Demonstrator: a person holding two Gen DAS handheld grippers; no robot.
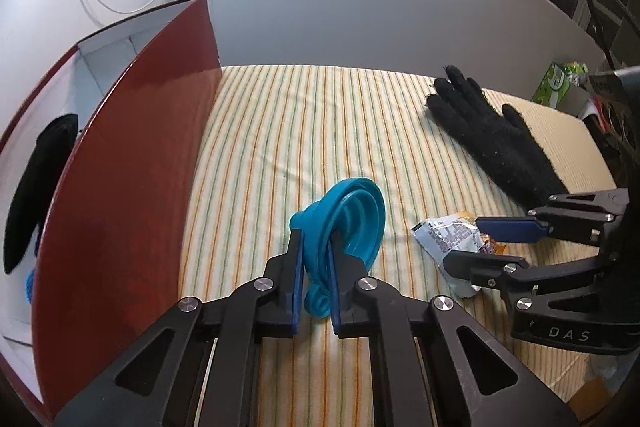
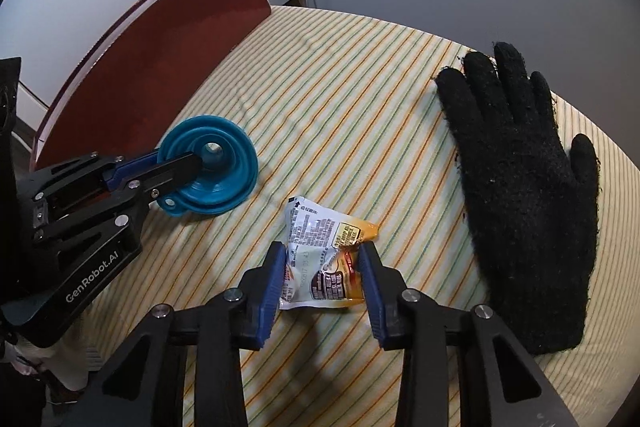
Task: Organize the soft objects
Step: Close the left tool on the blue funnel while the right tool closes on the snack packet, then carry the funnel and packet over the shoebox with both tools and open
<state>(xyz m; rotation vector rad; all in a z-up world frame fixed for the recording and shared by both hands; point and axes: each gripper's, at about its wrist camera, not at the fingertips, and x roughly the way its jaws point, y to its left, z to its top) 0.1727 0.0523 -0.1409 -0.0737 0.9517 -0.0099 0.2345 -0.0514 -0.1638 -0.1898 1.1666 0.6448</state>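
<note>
My left gripper (image 1: 314, 247) is shut on a blue collapsible silicone funnel (image 1: 348, 219), held on edge just above the striped cloth; it also shows in the right wrist view (image 2: 212, 179). My right gripper (image 2: 322, 259) straddles a crumpled snack packet (image 2: 324, 259), with both pads touching its sides; the packet lies on the cloth and also shows in the left wrist view (image 1: 448, 235). A black knitted glove (image 2: 528, 187) lies flat to the right, also seen in the left wrist view (image 1: 492, 139).
A red box (image 1: 120, 187) with a white inside stands open at the left, next to the funnel, and holds a black soft item (image 1: 36, 187) and something blue (image 1: 29, 283). A grey wall panel (image 1: 360, 7) runs behind the striped cloth (image 1: 300, 131). A green carton (image 1: 556, 85) sits far right.
</note>
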